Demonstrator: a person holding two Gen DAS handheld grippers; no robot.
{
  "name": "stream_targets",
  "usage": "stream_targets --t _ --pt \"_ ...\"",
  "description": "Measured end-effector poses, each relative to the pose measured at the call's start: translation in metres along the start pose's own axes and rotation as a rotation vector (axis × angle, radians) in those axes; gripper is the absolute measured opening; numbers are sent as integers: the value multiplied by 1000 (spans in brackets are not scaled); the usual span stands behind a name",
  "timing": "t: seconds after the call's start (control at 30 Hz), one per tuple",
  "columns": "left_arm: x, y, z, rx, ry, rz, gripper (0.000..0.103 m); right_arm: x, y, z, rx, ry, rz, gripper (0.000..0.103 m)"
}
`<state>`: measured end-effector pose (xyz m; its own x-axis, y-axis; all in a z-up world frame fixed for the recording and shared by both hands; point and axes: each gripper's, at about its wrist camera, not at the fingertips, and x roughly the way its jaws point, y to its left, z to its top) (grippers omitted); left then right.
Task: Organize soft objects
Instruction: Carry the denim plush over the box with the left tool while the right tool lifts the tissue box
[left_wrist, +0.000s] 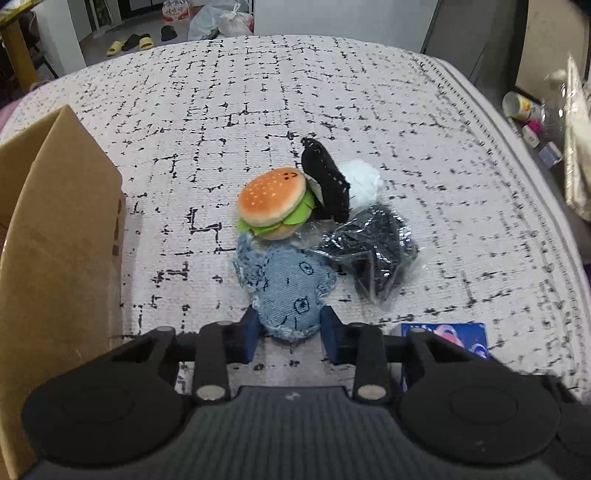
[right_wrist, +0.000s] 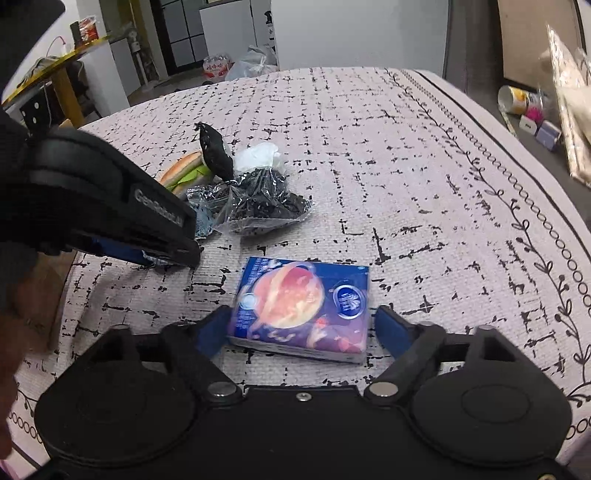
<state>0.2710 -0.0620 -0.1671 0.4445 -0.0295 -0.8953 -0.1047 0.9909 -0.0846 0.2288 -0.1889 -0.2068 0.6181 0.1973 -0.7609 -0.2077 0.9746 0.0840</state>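
Note:
On the patterned bed cover a denim plush (left_wrist: 286, 291) lies between the blue fingers of my left gripper (left_wrist: 290, 334), which press its sides. Behind it sit a burger plush (left_wrist: 273, 203), a black fabric piece (left_wrist: 325, 177), a white soft item (left_wrist: 362, 181) and a clear bag of dark fabric (left_wrist: 373, 251). In the right wrist view a blue tissue pack (right_wrist: 301, 306) lies between the open fingers of my right gripper (right_wrist: 303, 328); the left finger touches it, the right stands apart. The left gripper's body (right_wrist: 110, 206) hides most of the burger (right_wrist: 184, 170).
An open cardboard box (left_wrist: 62, 236) stands at the left of the bed. The tissue pack's corner shows in the left view (left_wrist: 447, 334). Small bottles and cartons (left_wrist: 528, 118) sit on the floor to the right. Slippers and bags (left_wrist: 221, 22) lie beyond the far edge.

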Motion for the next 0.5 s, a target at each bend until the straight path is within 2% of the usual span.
stream_targets --t 0.23,0.5 --pt "-14 1 -6 -9 -24 -45 29 -7 0 -1 4 -9 30 73" --pt "-44 -3 -17 29 -70 -95 29 -25 -1 -1 29 -12 54 72"
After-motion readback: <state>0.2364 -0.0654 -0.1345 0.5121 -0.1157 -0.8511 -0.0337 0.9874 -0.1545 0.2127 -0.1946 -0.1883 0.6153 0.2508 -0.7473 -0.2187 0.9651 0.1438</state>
